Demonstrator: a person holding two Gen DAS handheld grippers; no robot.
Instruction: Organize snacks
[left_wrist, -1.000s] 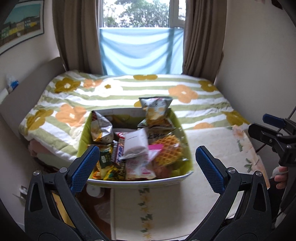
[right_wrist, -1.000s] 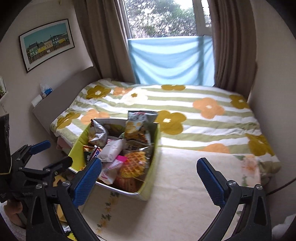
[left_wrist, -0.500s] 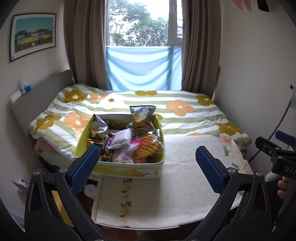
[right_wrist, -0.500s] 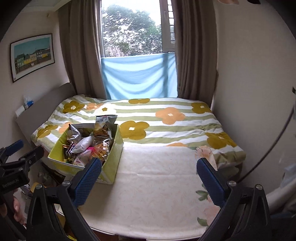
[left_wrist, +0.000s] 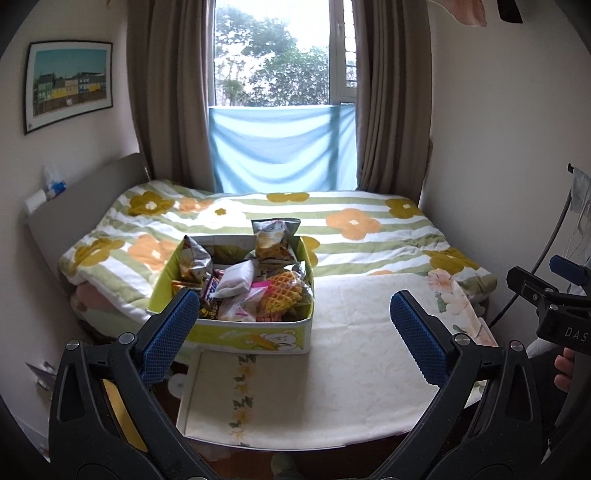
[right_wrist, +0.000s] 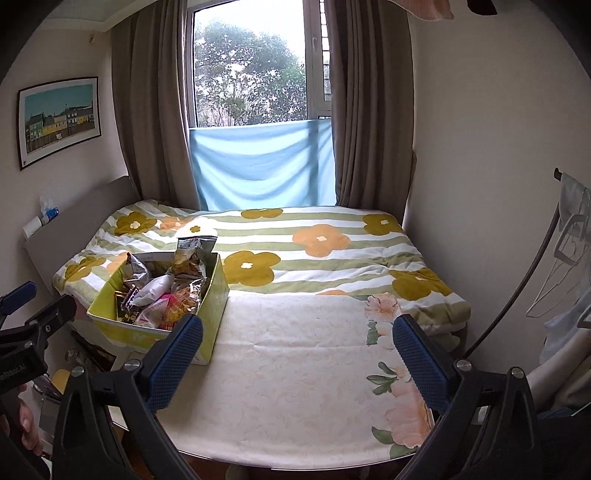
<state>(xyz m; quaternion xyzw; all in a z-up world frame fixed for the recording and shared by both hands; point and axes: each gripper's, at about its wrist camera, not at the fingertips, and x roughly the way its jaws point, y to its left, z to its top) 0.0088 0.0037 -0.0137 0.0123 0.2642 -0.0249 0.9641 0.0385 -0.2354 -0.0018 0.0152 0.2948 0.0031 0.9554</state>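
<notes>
facing a bed from its foot end, with both tools held back and up, well apart from the snack box (left_wrist: 236, 334). left gripper (left_wrist: 293, 334) spread wide, holding nothing; right gripper (right_wrist: 295, 356) likewise wide and bare between the blue pads. sitting on the cream floral cloth (left_wrist: 354, 350) toward the left side of the bed, green and yellow, open-topped, heaped with packets: a tall chip bag (left_wrist: 273, 240) standing at the far wall, a silver bag (left_wrist: 195, 260) leaning at the left wall, a white pouch (left_wrist: 236, 273) lying across the middle, a waffle pack (left_wrist: 282, 295) near the right wall. lying ahead and a little left of centre in the left wrist view, near the left finger's line; lying well off to the left in the right wrist view, beyond the left pad. judging from that, nearer to the left gripper, with the right one facing bare cloth. running with its long side away toward the window, short front wall turned to the cameras. fitting equally a heap waiting to be sorted out and packets already gathered in, so no telling which stage. leaving plenty of open cloth to the right of the box.
</notes>
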